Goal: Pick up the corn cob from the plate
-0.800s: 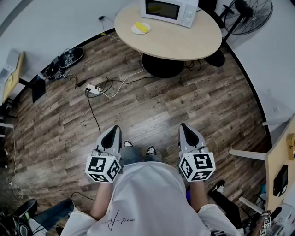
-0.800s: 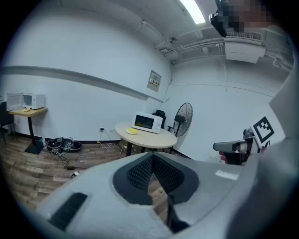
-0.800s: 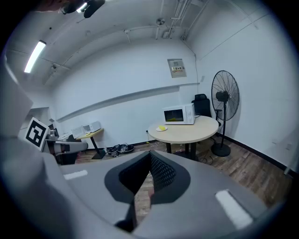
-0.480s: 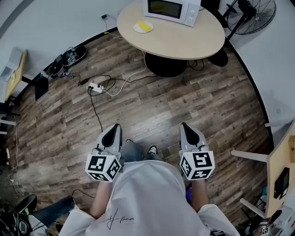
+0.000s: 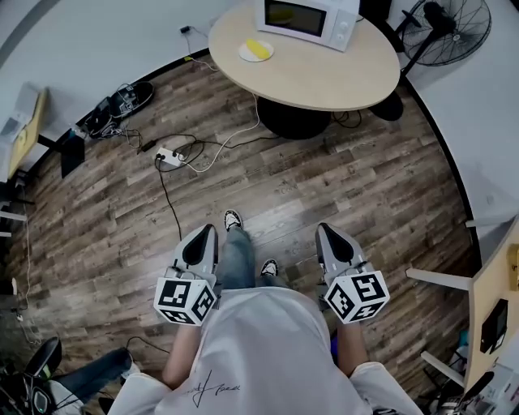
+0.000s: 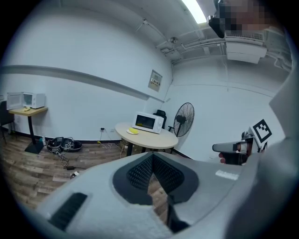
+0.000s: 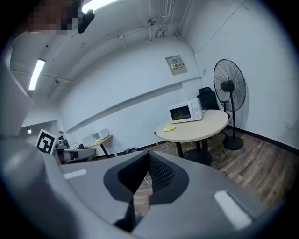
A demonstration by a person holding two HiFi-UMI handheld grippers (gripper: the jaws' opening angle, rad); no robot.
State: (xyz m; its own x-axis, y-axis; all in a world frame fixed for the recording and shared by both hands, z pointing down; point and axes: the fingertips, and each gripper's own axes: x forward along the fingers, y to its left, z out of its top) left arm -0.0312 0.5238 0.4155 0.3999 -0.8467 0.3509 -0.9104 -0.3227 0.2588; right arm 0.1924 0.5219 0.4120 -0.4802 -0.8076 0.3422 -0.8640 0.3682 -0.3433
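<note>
Head view has the person mid-stride. One shoe now shows ahead of the body between the two claws, where a moment ago both feet were tucked close under the torso. The round surface has also slid a little lower in the picture, so I judge the person is walking toward it.

The left claw and the right claw are carried at the waist as before, tilted slightly down toward the wooden floor. Each gripper view shows its jaws drawn together with only a thin sliver between them, and neither has hold of anything.

The corn cob lies on its white plate, well ahead of both claws. It is roughly on a line between them, near the surface's edge and just left of the microwave. A power strip and its cables lie on the floor ahead of the left claw, off to that claw's left.

For the task, this is only the approach. The cob is untouched and far out of reach. I judge that whichever claw does the pick must still close the whole distance and open its jaws first.
</note>
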